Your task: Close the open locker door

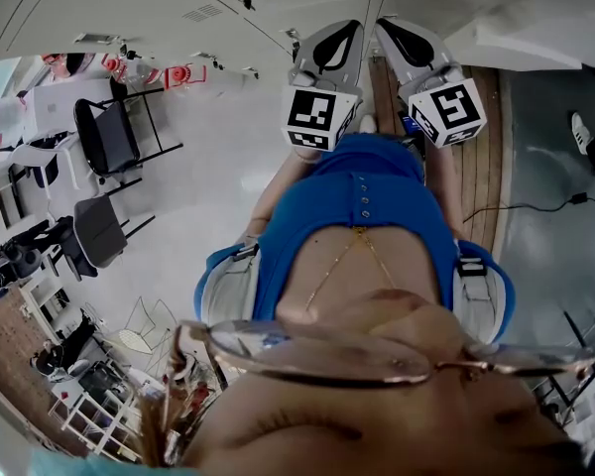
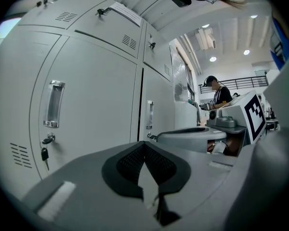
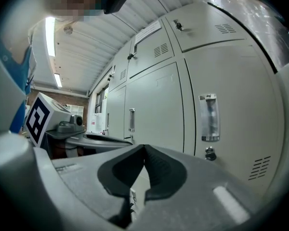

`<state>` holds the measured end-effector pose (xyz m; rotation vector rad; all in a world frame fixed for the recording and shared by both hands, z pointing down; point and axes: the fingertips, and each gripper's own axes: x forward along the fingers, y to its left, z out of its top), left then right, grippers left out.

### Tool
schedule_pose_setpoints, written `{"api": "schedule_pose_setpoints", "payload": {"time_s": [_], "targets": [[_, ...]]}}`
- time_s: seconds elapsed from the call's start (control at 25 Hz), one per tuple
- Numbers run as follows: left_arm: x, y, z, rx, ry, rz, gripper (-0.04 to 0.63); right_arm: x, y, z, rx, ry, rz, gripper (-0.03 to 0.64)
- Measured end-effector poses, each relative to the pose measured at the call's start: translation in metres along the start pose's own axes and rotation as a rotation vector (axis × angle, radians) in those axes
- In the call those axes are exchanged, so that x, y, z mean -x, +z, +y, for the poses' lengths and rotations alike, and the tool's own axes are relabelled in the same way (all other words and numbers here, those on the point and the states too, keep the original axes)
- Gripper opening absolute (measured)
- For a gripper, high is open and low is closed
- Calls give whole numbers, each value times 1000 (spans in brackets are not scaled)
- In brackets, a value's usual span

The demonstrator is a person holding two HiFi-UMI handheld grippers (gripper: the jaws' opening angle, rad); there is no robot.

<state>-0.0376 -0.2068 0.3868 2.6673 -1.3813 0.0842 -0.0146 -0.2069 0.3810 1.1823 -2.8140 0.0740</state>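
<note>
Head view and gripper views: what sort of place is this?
Probably a workshop or lab's locker area: a bank of grey metal lockers, black folding chairs, and a person standing at a bench beyond.

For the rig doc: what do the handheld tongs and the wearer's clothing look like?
Left tongs and right tongs: pale grey moulded shells, black ribbed pads, each carrying a white marker cube with black squares. Wearer: blue buttoned top.

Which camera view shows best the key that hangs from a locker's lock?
The left gripper view: the key hangs dark and clear under its lock, below the handle. The right gripper view shows another lock but no key that I can make out; the head view shows none.
</note>
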Motion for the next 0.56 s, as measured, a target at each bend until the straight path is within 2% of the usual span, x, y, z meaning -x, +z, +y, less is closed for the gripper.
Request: {"api": "schedule_pose_setpoints", "payload": {"time_s": [0.56], "targets": [[5,-2,0,-12,7,9,-2,3,-3,3,9,10,10,3]]}}
